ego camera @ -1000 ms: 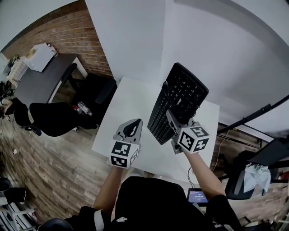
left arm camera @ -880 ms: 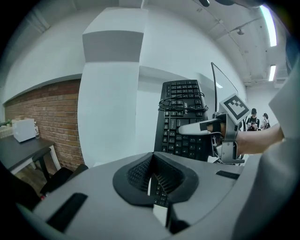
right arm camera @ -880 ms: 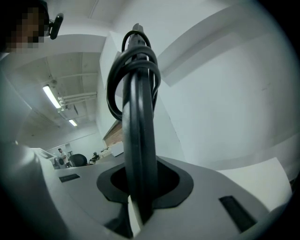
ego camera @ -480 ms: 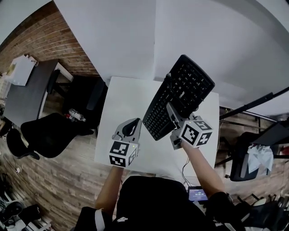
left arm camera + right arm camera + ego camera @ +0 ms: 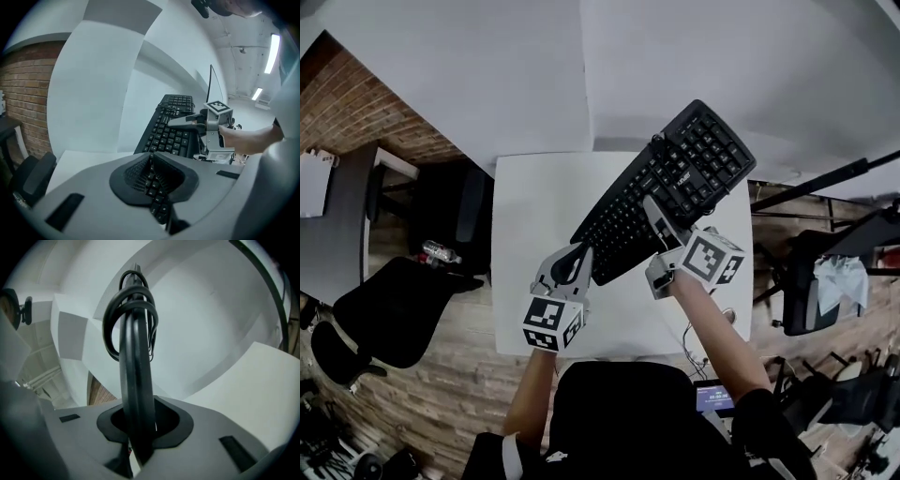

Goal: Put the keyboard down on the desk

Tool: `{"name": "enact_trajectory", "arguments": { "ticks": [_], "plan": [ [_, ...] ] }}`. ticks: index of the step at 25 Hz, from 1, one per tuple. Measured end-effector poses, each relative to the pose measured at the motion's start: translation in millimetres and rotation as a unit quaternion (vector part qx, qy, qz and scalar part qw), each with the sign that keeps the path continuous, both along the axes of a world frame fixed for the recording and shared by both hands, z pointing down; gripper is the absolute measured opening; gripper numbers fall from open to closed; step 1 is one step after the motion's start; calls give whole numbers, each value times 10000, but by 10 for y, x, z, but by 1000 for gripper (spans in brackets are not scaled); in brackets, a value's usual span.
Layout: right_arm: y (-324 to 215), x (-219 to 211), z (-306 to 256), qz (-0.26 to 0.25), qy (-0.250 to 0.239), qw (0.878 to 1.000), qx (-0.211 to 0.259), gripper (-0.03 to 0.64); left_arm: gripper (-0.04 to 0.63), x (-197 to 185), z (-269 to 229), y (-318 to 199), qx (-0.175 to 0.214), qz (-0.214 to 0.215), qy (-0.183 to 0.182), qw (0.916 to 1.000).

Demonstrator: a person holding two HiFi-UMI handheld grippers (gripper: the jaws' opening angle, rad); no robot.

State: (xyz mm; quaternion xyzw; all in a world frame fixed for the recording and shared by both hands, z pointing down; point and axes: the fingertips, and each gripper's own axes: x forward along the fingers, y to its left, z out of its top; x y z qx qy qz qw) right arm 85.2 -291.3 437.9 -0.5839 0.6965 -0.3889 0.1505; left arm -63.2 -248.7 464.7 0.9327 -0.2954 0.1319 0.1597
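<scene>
A black keyboard lies slanted over the white desk, near end at the middle, far end raised over the far right corner. My right gripper is shut on its right long edge; in the right gripper view the keyboard stands edge-on between the jaws of that gripper, with a coiled cable at its top. My left gripper is shut, its tips at the keyboard's near end. Keys show beyond the left gripper and through the narrow slit between its jaws. Touch cannot be told.
Black office chairs stand on the wooden floor left of the desk, with a bottle lying there. Another chair with a cloth is at the right. A thin cable hangs off the desk's front right. A white wall backs the desk.
The keyboard has tipped from steeply upright to a lower slant, its near end swinging left to the left gripper's tips. Both grippers have moved forward over the desk.
</scene>
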Motion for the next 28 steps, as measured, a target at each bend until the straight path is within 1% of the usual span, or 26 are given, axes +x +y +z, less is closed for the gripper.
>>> {"name": "enact_trajectory", "arguments": {
  "ticks": [3, 4, 6, 8, 10, 12, 15, 17, 22, 26, 28],
  "plan": [
    [-58, 118, 191, 346, -534, 9979, -140, 100, 17, 97, 89, -57, -18, 242, -5, 9997],
    [-70, 167, 250, 478, -676, 9964, -186, 100, 31, 135, 106, -62, 4, 347, -8, 9994],
    [-89, 264, 370, 761, -914, 9925, -294, 100, 103, 200, 110, -69, 72, 560, 43, 9984],
    [-100, 354, 493, 1063, -1127, 9869, -459, 100, 146, 252, 122, -75, 162, 768, 24, 9969],
    [-105, 444, 589, 1300, -1300, 9812, -579, 101, 196, 317, 171, -68, 306, 1018, -181, 9942],
    [-148, 522, 647, 1409, -1420, 9783, -541, 101, 239, 392, 238, -66, 493, 1307, -472, 9891],
    [-216, 577, 746, 1565, -1648, 9725, -513, 100, 294, 444, 428, -44, 658, 1695, -965, 9786],
    [-261, 593, 828, 1688, -1834, 9668, -556, 101, 321, 443, 596, -35, 788, 1895, -1326, 9697],
    [-387, 586, 1043, 1902, -2197, 9540, -729, 101, 337, 501, 814, -225, 1354, 2185, -1953, 9465],
    [-407, 583, 1242, 2147, -2418, 9413, -971, 101, 339, 550, 1022, -376, 1665, 2403, -2400, 9257],
    [-461, 603, 1335, 2221, -2561, 9358, -968, 101, 338, 597, 1120, -442, 1786, 2524, -2582, 9153]
  ]
}}
